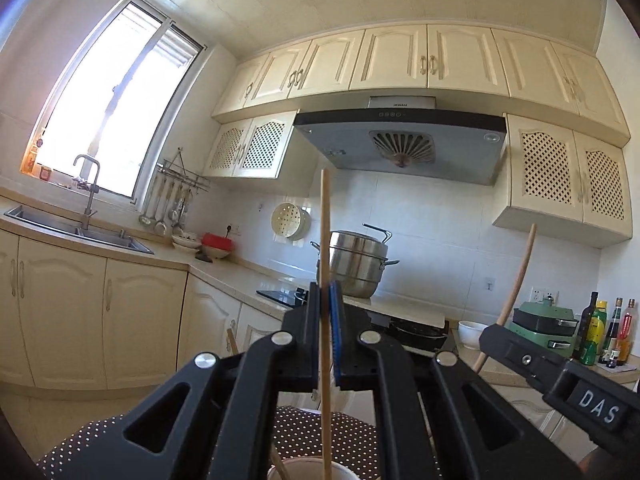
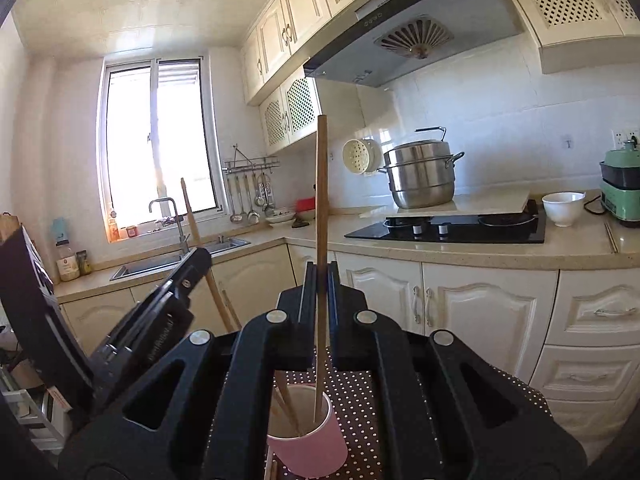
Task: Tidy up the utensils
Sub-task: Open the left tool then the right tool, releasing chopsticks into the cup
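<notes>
My left gripper [image 1: 325, 288] is shut on a wooden chopstick [image 1: 324, 220] that stands upright, its lower end reaching the mouth of a cup [image 1: 304, 465] at the frame's bottom edge. My right gripper [image 2: 321, 270] is shut on a second upright chopstick [image 2: 321, 180], whose lower end sits inside the pink cup [image 2: 320, 448]. More chopsticks [image 2: 286, 404] lean in that cup. Each gripper shows in the other's view: the right gripper [image 1: 486, 334] with its stick [image 1: 522, 272], and the left gripper [image 2: 202, 254] with its stick [image 2: 189, 208].
The cup stands on a dark polka-dot cloth [image 2: 360, 396]. Behind are the counter [image 2: 480, 250], a black hob [image 2: 448, 228], a steel steamer pot [image 2: 420, 180], a white bowl [image 2: 563, 208], a green appliance [image 2: 622, 192], bottles [image 1: 600, 332] and a sink [image 2: 160, 262]. Loose chopsticks [image 2: 611, 236] lie on the counter.
</notes>
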{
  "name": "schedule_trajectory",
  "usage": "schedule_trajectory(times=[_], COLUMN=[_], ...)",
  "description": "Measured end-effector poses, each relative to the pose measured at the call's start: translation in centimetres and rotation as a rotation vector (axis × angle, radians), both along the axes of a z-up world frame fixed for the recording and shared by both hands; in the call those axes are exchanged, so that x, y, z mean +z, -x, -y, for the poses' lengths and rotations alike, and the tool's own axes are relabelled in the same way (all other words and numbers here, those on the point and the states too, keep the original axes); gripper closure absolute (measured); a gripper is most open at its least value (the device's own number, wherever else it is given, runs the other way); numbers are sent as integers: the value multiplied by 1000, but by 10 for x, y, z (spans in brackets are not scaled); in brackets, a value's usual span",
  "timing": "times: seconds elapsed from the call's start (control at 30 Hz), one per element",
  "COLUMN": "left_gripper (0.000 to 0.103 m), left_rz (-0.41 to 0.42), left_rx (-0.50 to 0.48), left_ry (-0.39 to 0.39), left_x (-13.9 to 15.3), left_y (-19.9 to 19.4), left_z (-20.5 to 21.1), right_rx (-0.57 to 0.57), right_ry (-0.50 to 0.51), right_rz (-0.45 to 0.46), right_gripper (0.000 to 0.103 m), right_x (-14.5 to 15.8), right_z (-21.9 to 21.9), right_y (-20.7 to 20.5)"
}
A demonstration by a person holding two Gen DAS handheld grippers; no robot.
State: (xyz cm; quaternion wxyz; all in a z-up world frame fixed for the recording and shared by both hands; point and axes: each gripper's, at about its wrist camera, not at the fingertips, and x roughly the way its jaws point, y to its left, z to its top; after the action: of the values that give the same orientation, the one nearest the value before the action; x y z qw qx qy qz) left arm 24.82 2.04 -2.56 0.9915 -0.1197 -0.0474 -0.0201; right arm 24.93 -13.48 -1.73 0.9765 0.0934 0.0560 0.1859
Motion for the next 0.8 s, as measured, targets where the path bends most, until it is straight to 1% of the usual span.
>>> schedule_trajectory(times=[0.17, 0.23, 0.53, 0.57, 0.63, 0.77, 0.8], left_gripper=[98, 98, 96, 93, 70, 70, 68], left_rz=[-37, -38, -119, -124, -137, -150, -155], left_rx=[-18, -11, -51, -51, -49, -44, -40], left_ry=[-16, -25, -32, -33, -29, -27, -32], left_x=[-12, -14, -28, -29, -30, -31, -31], left_y=[-6, -7, -8, -7, -4, 2, 4], left_z=[1, 1, -3, -4, -6, -10, -10], right_rx=[7, 9, 4, 1, -3, -12, -13], right_ry=[4, 9, 31, 31, 34, 42, 42], right_rz=[-21, -25, -41, -40, -44, -48, -49], right_gripper=[97, 97, 97, 97, 97, 97, 97], right_x=[-8, -10, -19, -20, -21, -24, -25], right_z=[-3, -5, -12, -12, -13, -14, -14], right_y=[-5, -5, 2, 3, 5, 8, 8])
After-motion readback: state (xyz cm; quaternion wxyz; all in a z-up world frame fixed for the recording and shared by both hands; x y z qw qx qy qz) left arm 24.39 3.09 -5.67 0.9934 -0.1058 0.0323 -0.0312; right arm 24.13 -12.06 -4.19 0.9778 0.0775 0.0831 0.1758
